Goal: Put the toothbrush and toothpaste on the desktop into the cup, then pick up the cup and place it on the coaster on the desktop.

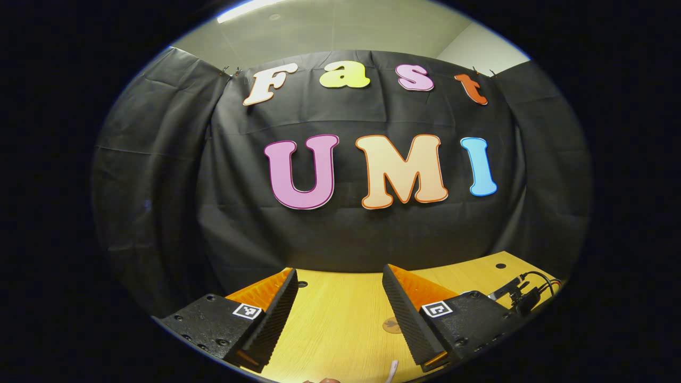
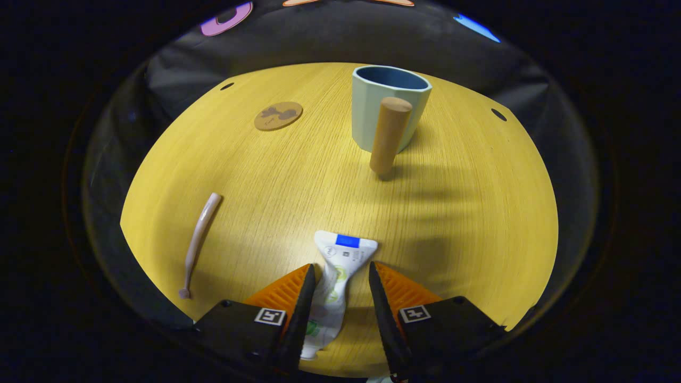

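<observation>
Right gripper (image 2: 338,298) lowered over the wooden desk (image 2: 468,213), jaws spread to either side of the toothpaste (image 2: 334,276) and not yet pressing on it, the tube lying flat with its crimped blue-marked end pointing ahead of the jaws and its lower end running back between them. Straight ahead and slightly right of the jaws, well beyond the tube, the pale green cup (image 2: 391,106) standing upright with its dark interior open, a wooden peg-like handle (image 2: 389,135) jutting from its near side. Ahead and to the left, the round brown coaster (image 2: 278,115) lying bare near the far edge. Well left of the jaws, the pale toothbrush (image 2: 199,239) resting flat (head end nearest the camera). In the left gripper view, left gripper (image 1: 340,314) raised and level, jaws spread wide with nothing between them, the coaster (image 1: 392,325) partly visible by the right-hand finger, cables (image 1: 524,290) at the desk's far right.
</observation>
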Demonstrator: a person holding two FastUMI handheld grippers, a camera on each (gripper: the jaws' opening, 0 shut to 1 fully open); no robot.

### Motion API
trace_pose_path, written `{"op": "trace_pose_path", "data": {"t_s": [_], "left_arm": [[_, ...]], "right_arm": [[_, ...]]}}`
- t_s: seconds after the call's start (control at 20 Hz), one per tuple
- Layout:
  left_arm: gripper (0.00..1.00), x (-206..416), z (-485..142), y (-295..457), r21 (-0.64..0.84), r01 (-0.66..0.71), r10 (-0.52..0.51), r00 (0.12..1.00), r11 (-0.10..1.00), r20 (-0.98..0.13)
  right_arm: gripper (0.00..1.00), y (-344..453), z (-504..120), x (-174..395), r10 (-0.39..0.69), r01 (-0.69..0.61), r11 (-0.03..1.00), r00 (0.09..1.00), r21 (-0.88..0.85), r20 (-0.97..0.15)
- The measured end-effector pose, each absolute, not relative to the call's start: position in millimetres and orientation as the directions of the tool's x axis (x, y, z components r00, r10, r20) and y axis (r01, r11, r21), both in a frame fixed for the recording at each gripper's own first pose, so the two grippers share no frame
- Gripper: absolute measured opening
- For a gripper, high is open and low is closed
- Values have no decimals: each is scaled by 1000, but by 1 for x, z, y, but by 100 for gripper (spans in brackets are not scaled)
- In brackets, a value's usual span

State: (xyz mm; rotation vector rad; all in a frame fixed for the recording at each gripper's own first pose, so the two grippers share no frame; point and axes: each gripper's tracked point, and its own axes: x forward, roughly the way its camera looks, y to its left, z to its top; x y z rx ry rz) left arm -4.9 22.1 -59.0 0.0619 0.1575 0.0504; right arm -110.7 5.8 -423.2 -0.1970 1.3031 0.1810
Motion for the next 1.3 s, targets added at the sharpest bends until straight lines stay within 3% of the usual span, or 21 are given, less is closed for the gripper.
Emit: {"op": "trace_pose_path", "data": {"t_s": [0.1,0.15,0.25,0.6,1.05,1.3], "left_arm": [[93,-3,-66,19,59,-40,49,984,997,-170],[93,-3,-69,18,56,-36,45,983,998,-179],[93,0,-82,8,48,-7,17,976,999,-217],[93,-11,-161,-27,-21,100,-99,885,995,-454],[94,-58,-277,-47,-68,138,-142,647,988,-749],[94,-83,-326,-51,-69,154,-139,507,986,-851]], "right_arm": [[46,8,-424,-110,38,-246,969,242,-24,-969],[24,9,-425,-108,46,-248,969,239,-15,-970],[17,9,-424,-109,60,-255,967,224,1,-973],[17,10,-422,-109,70,-295,956,237,-3,-969],[17,11,-421,-108,83,-292,956,255,6,-963],[17,10,-420,-108,95,-285,958,264,17,-960]]}}
